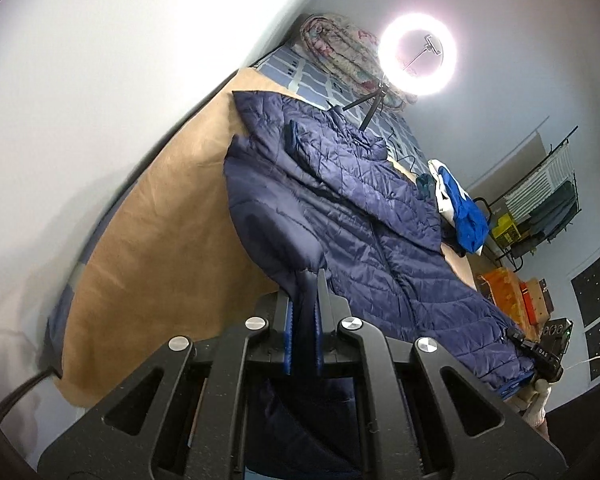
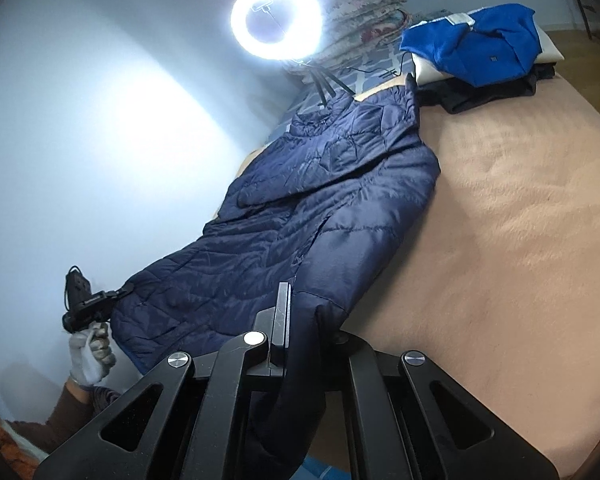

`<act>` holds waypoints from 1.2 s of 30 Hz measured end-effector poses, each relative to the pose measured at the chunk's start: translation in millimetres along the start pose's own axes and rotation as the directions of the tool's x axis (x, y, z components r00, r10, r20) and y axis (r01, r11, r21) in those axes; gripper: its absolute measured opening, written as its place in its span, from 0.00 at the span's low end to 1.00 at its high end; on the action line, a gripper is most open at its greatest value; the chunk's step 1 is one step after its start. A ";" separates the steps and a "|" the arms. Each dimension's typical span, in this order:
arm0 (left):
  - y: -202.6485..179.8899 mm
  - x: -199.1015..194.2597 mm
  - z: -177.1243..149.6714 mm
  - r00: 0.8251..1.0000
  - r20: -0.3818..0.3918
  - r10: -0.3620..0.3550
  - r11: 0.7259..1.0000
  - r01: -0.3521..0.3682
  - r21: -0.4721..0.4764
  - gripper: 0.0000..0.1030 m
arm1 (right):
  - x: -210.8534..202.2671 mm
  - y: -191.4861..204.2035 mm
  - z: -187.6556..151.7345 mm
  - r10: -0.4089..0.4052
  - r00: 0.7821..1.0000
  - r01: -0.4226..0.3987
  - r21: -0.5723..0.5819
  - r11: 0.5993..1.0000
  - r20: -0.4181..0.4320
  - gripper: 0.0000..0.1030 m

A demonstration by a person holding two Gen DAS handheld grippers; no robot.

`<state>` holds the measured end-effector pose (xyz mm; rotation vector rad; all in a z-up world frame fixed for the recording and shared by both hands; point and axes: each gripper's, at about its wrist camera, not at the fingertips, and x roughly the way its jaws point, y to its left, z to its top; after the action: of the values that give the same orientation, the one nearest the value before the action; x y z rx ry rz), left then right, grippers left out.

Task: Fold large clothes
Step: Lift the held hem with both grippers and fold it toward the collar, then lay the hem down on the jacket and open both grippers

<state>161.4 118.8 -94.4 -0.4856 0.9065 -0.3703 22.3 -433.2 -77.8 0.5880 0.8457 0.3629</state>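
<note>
Material: navy quilted nylon, puffy and stitched in bands, makes up the jacket that is to be folded.
Place: the jacket is spread lengthwise on a tan blanket over the bed, its collar end far toward the ring light, its hem near.
Left gripper: the left gripper is seen clenched on a bunch of the near hem, dark fabric being pinched between its blue-edged pads.
Right gripper: the right gripper is likewise clamped on the hem at the other near corner; cloth is draped over one finger, so only one finger is plainly shown.
Lift: both near corners are held raised off the blanket, while the far half lies flat.
Handling: the jacket is judged light for its bulk, soft and springy, with a slick shell that may slide out of a thin pinch; trapped air is likely to make a fold puff back open.
Hold: the hem corners, where seam and binding give thickness, are judged the surest places to be gripped; a mid-panel pinch would probably slip.
Sleeve: one sleeve appears laid across the chest already.
Nearby: a stack of folded clothes topped by a blue garment is seen at the far right, well apart from the jacket.
</note>
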 end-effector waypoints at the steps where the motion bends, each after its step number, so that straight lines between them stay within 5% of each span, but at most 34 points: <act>1: -2.5 0.7 6.9 1.000 0.003 -0.003 1.000 0.003 0.001 0.05 | 1.5 0.0 5.5 -0.002 1.000 0.002 0.002 1.000 0.003 0.02; 10: -44.2 22.9 93.0 0.997 0.075 0.018 0.996 -0.024 0.086 0.05 | 20.7 15.6 89.1 -0.025 0.999 0.027 -0.050 0.998 0.041 0.02; 20: -62.6 117.7 171.7 0.994 0.077 0.080 0.991 -0.088 0.101 0.05 | 88.1 -5.2 175.4 -0.120 0.992 0.122 -0.054 0.991 0.027 0.02; 36: -23.8 279.6 213.1 0.975 -0.030 0.219 0.974 -0.217 0.063 0.05 | 202.1 -92.0 224.4 -0.293 0.953 0.295 0.022 0.955 -0.072 0.02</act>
<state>491.6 10.9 -153.4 -0.3209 0.9718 -0.2055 329.4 -476.4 -137.2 0.4726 0.9911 0.0977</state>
